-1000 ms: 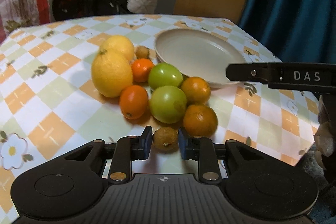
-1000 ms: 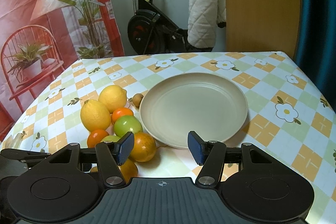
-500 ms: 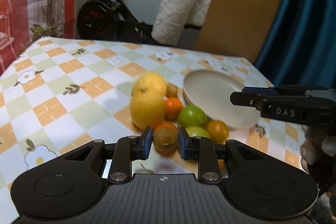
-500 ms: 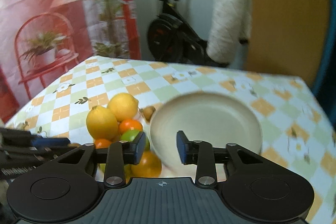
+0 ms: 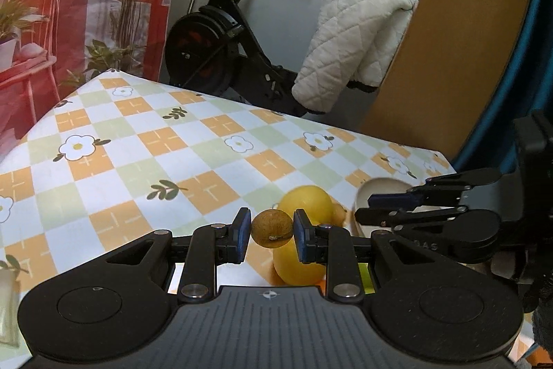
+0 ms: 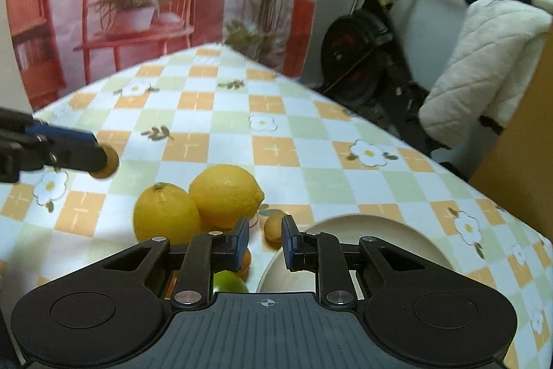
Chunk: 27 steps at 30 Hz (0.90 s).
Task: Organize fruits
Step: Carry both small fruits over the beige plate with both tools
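Observation:
My left gripper [image 5: 271, 232] is shut on a small brown round fruit [image 5: 271, 228] and holds it above the table; it also shows in the right wrist view [image 6: 107, 163]. Below it lie two lemons [image 5: 304, 206], seen in the right wrist view [image 6: 224, 194] side by side. My right gripper [image 6: 265, 239] is open with a narrow gap, empty, above a second small brown fruit [image 6: 273, 225] next to the beige plate [image 6: 397, 230]. A green fruit [image 6: 230, 282] and an orange fruit [image 6: 246, 260] show under its fingers. The right gripper appears in the left wrist view [image 5: 373, 208].
The checkered tablecloth [image 5: 155, 161] stretches to the left and back. An exercise bike [image 5: 221, 47] with a white quilted jacket [image 5: 349, 47] stands behind the table, beside a wooden panel [image 5: 449, 40]. A blue curtain [image 5: 539, 23] hangs on the right.
My left gripper has lifted the brown fruit from the table's front edge and swung left. My right gripper has narrowed its jaws and moved left from the plate over the fruit pile.

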Tool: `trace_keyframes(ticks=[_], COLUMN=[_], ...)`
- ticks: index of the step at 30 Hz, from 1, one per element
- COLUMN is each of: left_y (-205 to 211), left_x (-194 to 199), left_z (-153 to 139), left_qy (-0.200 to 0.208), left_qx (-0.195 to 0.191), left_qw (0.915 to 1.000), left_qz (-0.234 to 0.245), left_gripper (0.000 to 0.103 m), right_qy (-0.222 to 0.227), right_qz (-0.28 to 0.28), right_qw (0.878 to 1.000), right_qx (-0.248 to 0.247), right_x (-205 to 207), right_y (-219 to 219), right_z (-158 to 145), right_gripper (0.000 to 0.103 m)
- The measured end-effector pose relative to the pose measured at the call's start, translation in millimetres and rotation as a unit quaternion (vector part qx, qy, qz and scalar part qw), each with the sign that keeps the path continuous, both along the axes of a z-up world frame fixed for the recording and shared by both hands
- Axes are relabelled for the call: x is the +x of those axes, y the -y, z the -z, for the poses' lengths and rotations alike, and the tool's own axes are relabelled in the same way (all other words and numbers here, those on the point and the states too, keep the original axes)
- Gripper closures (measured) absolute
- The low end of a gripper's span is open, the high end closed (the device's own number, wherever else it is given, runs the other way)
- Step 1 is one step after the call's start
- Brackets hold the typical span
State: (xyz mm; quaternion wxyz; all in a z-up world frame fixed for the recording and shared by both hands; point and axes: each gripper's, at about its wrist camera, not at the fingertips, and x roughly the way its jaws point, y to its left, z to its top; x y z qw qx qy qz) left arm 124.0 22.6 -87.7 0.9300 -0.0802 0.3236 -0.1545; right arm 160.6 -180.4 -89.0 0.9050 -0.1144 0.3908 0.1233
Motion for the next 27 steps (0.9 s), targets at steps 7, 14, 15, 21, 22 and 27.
trace_keyframes(ticks=[7, 14, 15, 21, 22, 27], left_y=[0, 0, 0, 2, 2, 3], left_x=[10, 15, 14, 15, 15, 17], left_z=[9, 14, 14, 14, 14, 15], left_qy=[-0.002, -0.011, -0.011, -0.008, -0.008, -0.010], left_qx=[-0.002, -0.006, -0.006, -0.002, -0.001, 0.002], left_qw=[1.0000, 0.9999, 0.9999, 0.9999, 0.9999, 0.9999], left_qz=[0.004, 0.002, 0.002, 0.008, 0.008, 0.008], left_gripper=[0.075, 0.075, 0.075, 0.075, 0.075, 0.075], right_qy=[-0.040, -0.065, -0.068, -0.086, -0.088, -0.092], right_qz=[-0.032, -0.067, -0.071, -0.087, -0.088, -0.091], right_qw=[0.998, 0.994, 0.993, 0.990, 0.990, 0.989], right_qx=[-0.027, -0.058, -0.061, -0.072, -0.069, -0.070], right_x=[25, 44, 46, 58, 59, 63], right_y=[1, -4, -4, -3, -2, -2], right_z=[13, 21, 22, 29, 30, 33], right_gripper=[0.084, 0.083, 0.083, 0.079, 0.079, 0.078])
